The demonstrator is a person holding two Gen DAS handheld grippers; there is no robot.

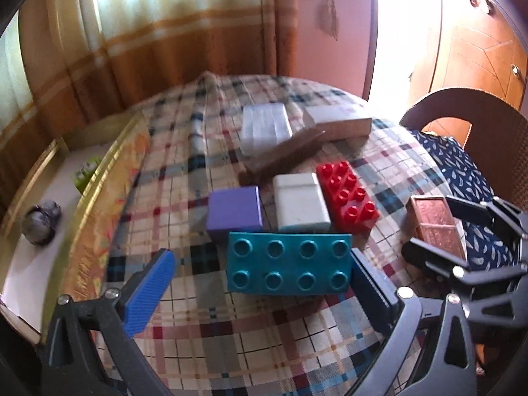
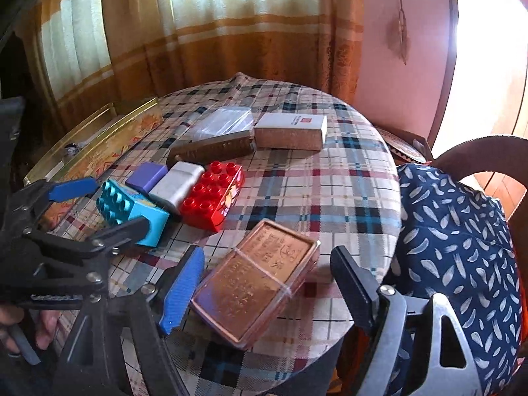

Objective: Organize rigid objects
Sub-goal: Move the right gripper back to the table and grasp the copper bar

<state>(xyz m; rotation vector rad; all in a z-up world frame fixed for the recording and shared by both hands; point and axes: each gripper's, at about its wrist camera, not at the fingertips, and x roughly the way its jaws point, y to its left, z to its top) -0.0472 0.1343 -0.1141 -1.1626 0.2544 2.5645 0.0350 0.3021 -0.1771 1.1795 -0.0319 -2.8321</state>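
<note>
The teal brick [image 1: 288, 268] lies at the near edge of a cluster on the plaid worktop [image 2: 330, 178], its long axis running left to right between the spread fingers of your left hand-held gripper [image 1: 267, 292]. The right finger touches or nearly touches its end; the left stands clear. To the right, a copper case [image 2: 255, 283] lies slanted between the parted, non-gripping pads of your right hand-held gripper [image 2: 267, 292]. Beyond sit a purple block [image 1: 235, 211], white box [image 1: 302, 202] and red brick [image 1: 346, 194].
</note>
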